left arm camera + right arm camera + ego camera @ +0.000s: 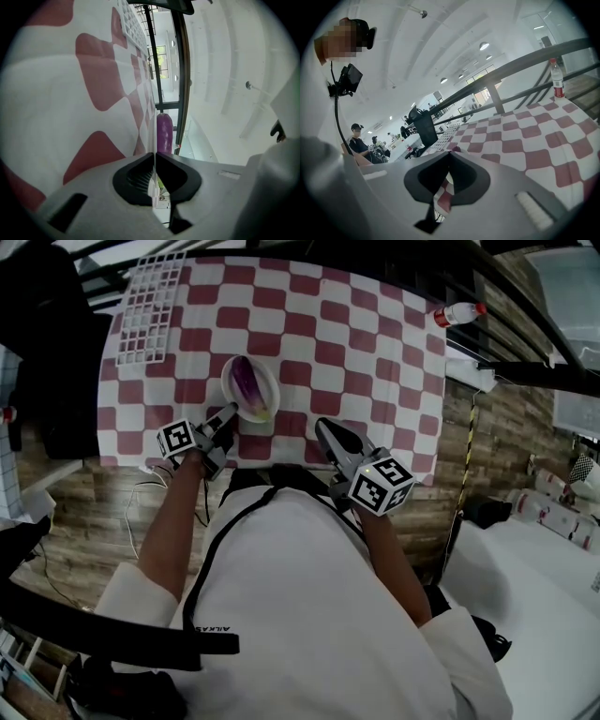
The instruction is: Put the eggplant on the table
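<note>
One white wire grid rack lies far left on the counter, which is covered by a red-and-white checked cloth; it has no part in the task.

The left gripper is closed narrow, pinching the near rim of a round white plate. In the left gripper view its jaws clamp a thin white edge, and the gripper is rolled on its side.

A long purple eggplant with a green stem end lies inside that plate, just beyond the left gripper, and also shows as a purple stub. The plate is on or very near the cloth; I cannot tell whether there is contact.

The right gripper has its jaws together on nothing and sits near the counter's front edge, apart from the plate; its own view shows the tips meeting.

Progress, as a judgement: the eggplant is at counter level but still in the held plate. What is left is to settle the plate or move the eggplant onto the cloth, then release.

Writing: small white letters on the dark strap are too small to trust. The clear plastic bottle with a red cap and red label, far right, has no legible print in either view.
</note>
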Available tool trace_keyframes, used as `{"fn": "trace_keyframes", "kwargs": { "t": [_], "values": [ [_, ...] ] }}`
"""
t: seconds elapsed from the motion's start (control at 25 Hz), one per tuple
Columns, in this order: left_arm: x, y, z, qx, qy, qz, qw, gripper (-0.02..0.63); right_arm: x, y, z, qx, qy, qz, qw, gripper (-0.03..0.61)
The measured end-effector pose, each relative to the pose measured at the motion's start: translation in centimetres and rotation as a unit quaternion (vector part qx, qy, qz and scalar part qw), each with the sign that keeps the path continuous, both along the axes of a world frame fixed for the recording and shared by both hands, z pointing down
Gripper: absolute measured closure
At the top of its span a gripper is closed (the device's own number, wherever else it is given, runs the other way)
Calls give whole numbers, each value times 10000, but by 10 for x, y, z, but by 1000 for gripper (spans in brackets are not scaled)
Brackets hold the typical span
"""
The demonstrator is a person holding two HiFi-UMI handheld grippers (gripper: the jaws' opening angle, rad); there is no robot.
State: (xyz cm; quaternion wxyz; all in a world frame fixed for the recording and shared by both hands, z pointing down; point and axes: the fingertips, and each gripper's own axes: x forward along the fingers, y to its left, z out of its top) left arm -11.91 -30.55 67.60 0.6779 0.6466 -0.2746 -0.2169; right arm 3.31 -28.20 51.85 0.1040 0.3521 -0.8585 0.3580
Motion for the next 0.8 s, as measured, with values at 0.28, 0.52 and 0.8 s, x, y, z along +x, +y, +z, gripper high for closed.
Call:
{"fn": "trace_keyframes", "kwargs": {
  "t": [0.28, 0.52, 0.8],
  "values": [
    [0, -1, 15, -197, -237, 54, 9995, 589, 8, 0, 1, -23, -8, 100, 9999, 571],
    [-1, -1, 25, -432, -360, 100, 9984, 588, 11, 0, 1, -15, -27, 178, 9998, 571],
    [-1, -1, 32, -728, -464, 124, 9962, 591, 13, -3, -3, 44, -67, 235, 9997, 571]
  ]
}}
